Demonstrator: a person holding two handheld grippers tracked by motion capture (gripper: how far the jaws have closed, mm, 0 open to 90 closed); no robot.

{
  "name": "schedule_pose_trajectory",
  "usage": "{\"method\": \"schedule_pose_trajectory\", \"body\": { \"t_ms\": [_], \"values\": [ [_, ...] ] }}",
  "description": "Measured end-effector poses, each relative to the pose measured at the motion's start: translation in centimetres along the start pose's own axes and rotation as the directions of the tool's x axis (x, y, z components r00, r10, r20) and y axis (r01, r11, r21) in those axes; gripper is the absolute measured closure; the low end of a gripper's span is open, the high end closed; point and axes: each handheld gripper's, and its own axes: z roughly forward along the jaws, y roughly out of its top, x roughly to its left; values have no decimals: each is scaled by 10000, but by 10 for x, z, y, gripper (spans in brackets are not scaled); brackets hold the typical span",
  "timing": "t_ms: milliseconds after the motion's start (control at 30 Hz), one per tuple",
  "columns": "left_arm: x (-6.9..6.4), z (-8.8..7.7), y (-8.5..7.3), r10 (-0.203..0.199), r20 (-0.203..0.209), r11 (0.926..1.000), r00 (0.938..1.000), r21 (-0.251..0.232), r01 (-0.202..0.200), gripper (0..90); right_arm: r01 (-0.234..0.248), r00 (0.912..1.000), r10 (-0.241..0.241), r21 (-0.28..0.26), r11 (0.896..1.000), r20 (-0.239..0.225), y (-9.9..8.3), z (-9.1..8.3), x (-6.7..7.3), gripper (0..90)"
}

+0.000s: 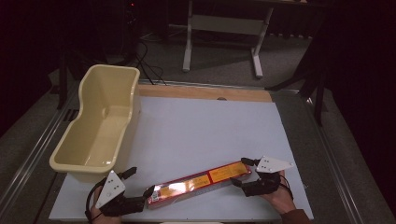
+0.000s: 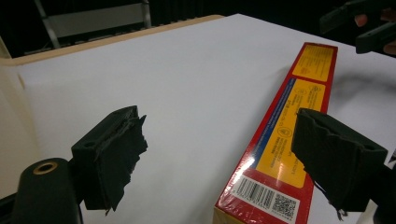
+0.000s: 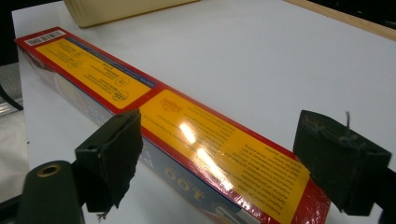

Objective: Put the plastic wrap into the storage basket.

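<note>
High view: long red-and-yellow box (image 1: 201, 183) lies diagonal near front edge of white table (image 1: 205, 130), cream tub (image 1: 95, 123) well apart at left; I hold left gripper (image 1: 139, 186) and right gripper (image 1: 243, 172) at either end.

Left gripper view: jaws wide, barcode end beside one pad, unpinched.

Right gripper view: jaws wide astride box (image 3: 187, 135), no squeeze. Judged light, stiff, glossy wrap slippery; grip narrow sides near ends.
</note>
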Motion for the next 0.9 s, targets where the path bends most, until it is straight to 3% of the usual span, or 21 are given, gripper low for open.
{"method": "schedule_pose_trajectory", "body": {
  "t_ms": [200, 500, 700, 900],
  "values": [
    [-3, 1, 0, 213, 130, 9998, 9997, -6, -213, 164, -141, 9994, 142, 35, 9999, -308, 2, 0, -5, 217],
    [-2, 0, 1, 202, 156, 9997, 9997, -106, -200, 164, -166, 9989, 186, 456, 9988, -440, 8, 9, -17, 244],
    [-2, -1, 1, 182, 176, 9998, 9997, -129, -180, 164, 321, 9958, -224, 1091, 9935, -893, 14, 24, -16, 147],
    [-2, -1, 1, 166, 186, 9998, 9997, -122, -164, 164, 737, 9893, -519, 1603, 9843, -1362, 18, 36, -18, 128]
  ]
}}
